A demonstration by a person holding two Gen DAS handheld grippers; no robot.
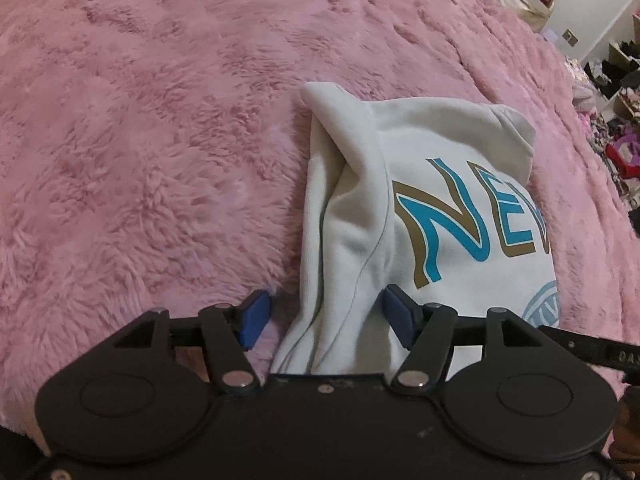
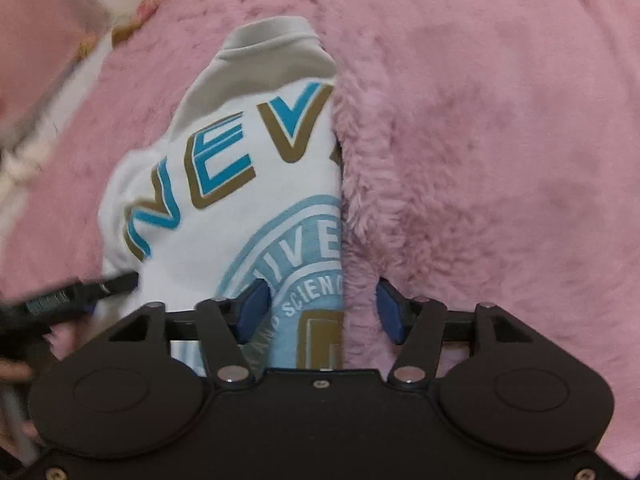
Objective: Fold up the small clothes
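Nearest the left gripper [image 1: 324, 316], its 2 blue pads [image 1: 254, 318] are standing wide apart, and a bunched white fold of the sweatshirt [image 1: 420, 200] is running up between them without either pad pressing it; the right-hand pad is sitting just beside the cloth, the left-hand one is lying apart from it over the pink fluffy blanket [image 1: 140, 140]; a thin black part of the other tool is poking in at this gripper's right edge; farther ahead, the sweatshirt is lying on the blanket with a sleeve folded across its left side and large blue and gold letters showing on the right; beyond it, at the far right, cluttered shelves [image 1: 616, 92] are standing against a pale wall. Nearest the right gripper [image 2: 322, 310], its blue pads [image 2: 252, 310] are likewise spread wide; between them are lying the sweatshirt's [image 2: 240, 208] right edge, with a pale blue round emblem, and a ridge of the pink blanket [image 2: 480, 160] that is rising over that edge and hiding the rest; the left-hand pad is resting over the print, the right-hand one against the fluff; ahead, the letters are curving toward the grey collar; the picture's left side is blurred.
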